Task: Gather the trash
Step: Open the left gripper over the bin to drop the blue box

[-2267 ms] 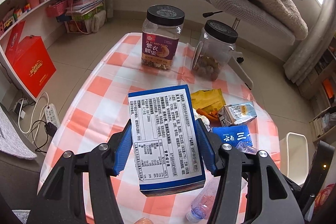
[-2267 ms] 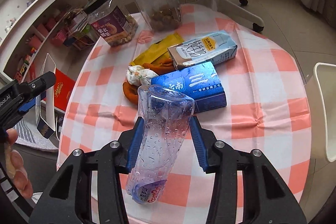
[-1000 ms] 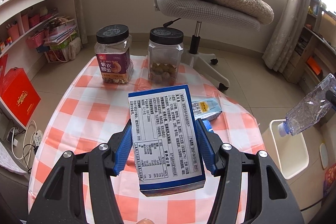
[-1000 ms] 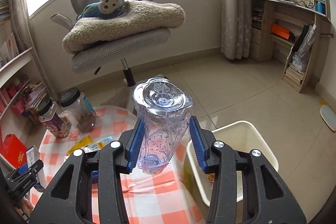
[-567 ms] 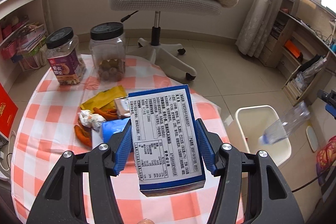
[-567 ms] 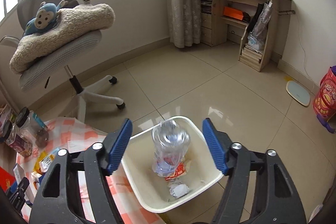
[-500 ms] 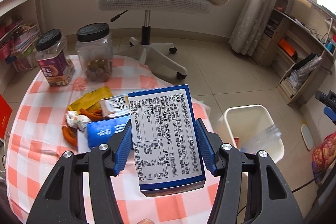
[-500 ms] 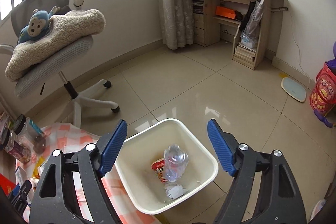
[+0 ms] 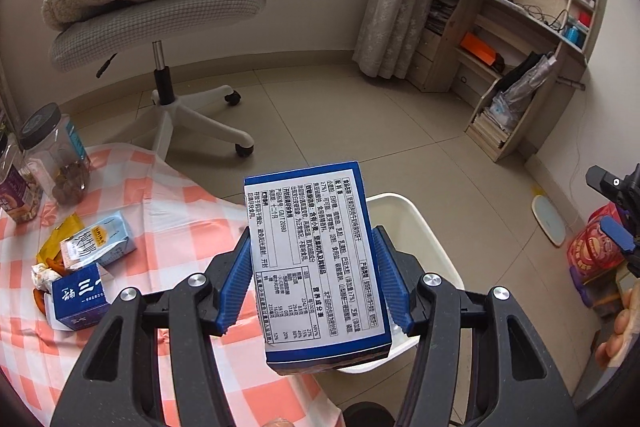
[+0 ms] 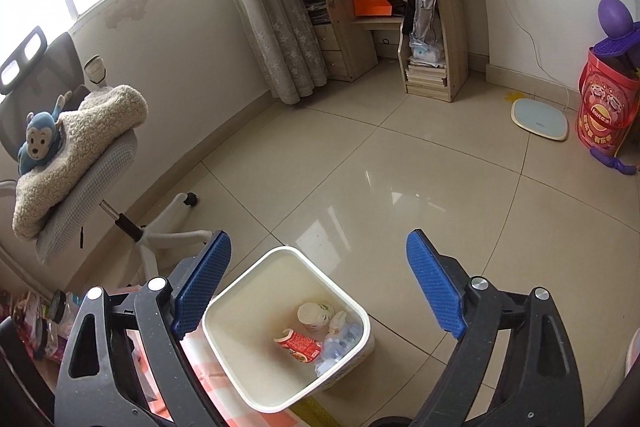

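The left gripper (image 9: 314, 281) pinches a light, stiff box (image 9: 316, 263) by its long sides above the bin (image 9: 416, 227), while the right gripper (image 10: 316, 287), nothing between its jaws, is opening wide.

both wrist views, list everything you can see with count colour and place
trash bin: 1, white, on the floor beside the table
plastic bottle: 1, clear, inside the bin
wrapper: 1, red, inside the bin
cup: 1, white, inside the bin
box: 1, blue with a white label, between the left pads
table: 1, orange and white check cloth
carton: 1, pale blue, on the table
small box: 1, dark blue, on the table
jars: 2, clear with black lids, far table edge
office chair: 1, grey, holding a blanket and a toy monkey
left gripper: black, blue pads, shut on the box
right gripper: opening, nothing between its pads, over the bin
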Demonstrator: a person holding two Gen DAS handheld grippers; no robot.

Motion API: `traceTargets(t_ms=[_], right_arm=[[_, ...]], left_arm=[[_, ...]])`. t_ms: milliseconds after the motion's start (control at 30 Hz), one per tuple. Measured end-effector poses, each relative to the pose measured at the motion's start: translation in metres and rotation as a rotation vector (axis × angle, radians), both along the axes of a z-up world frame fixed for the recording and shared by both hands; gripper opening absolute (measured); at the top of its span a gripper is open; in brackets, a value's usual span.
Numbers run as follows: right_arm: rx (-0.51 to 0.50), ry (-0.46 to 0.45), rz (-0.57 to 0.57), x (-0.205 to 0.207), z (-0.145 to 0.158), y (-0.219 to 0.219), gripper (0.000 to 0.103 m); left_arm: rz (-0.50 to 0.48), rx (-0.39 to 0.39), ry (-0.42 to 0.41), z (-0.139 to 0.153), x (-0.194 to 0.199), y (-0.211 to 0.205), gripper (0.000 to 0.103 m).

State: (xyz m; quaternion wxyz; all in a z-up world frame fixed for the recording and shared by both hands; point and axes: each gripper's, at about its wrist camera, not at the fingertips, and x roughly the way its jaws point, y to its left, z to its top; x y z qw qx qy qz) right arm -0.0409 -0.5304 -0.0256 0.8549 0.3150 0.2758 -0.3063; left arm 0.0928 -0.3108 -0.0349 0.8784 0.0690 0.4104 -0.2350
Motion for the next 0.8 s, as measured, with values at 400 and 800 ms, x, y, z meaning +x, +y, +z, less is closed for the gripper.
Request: traceTargets(t_ms=[400, 800], right_arm=[[-0.012, -0.025, -0.048, -0.024, 0.007, -0.016, 0.089], [-0.044, -0.023, -0.003, -0.015, 0.013, 0.003, 0.095]], left_arm=[[-0.08, -0.026, 0.075, -0.006, 0.008, -0.061, 0.077], [-0.012, 0.023, 0.009, -0.008, 0.001, -0.029, 0.079]])
